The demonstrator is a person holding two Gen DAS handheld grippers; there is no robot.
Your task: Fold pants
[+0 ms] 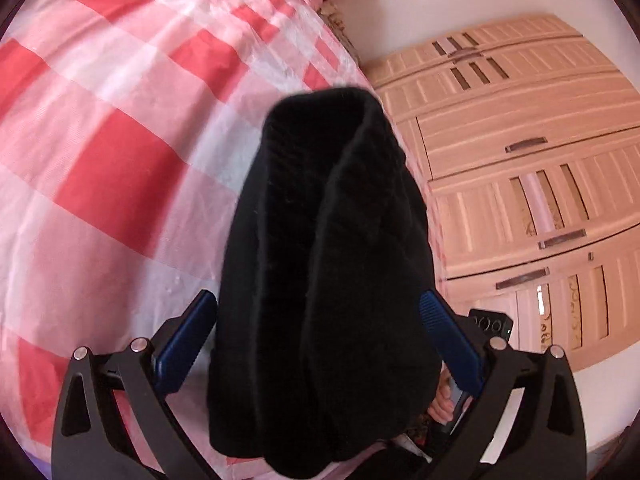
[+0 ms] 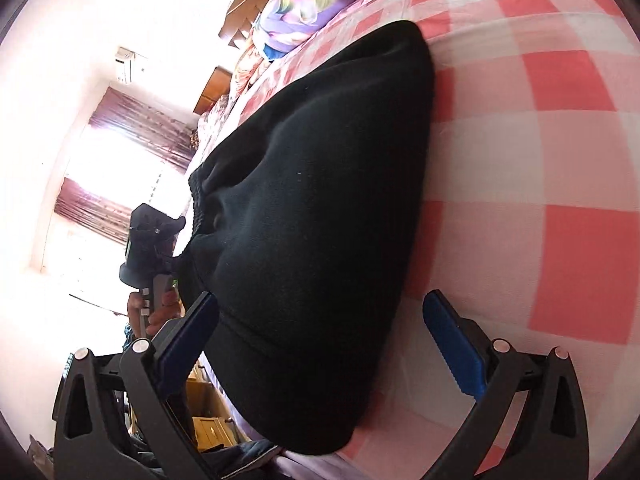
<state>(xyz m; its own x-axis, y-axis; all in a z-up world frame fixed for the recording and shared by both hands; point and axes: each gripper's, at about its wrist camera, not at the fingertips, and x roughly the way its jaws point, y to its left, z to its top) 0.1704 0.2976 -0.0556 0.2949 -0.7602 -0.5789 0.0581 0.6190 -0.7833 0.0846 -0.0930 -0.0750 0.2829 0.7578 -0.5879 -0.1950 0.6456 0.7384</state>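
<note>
Pants [image 1: 320, 280] lie folded on the bed [image 1: 100, 140], between the spread fingers of both grippers [image 1: 320, 320] [image 2: 320, 320]; neither grips them.

A bed [image 2: 560, 160] with a pink-and-red checked sheet carries black pants [image 2: 320, 220], lying folded between the right tongs' blue fingers. A purple quilt [image 2: 308, 4] lies far ahead.

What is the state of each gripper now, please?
Left gripper: open, around the black pants.
Right gripper: open, around the pants, not clamped.
</note>
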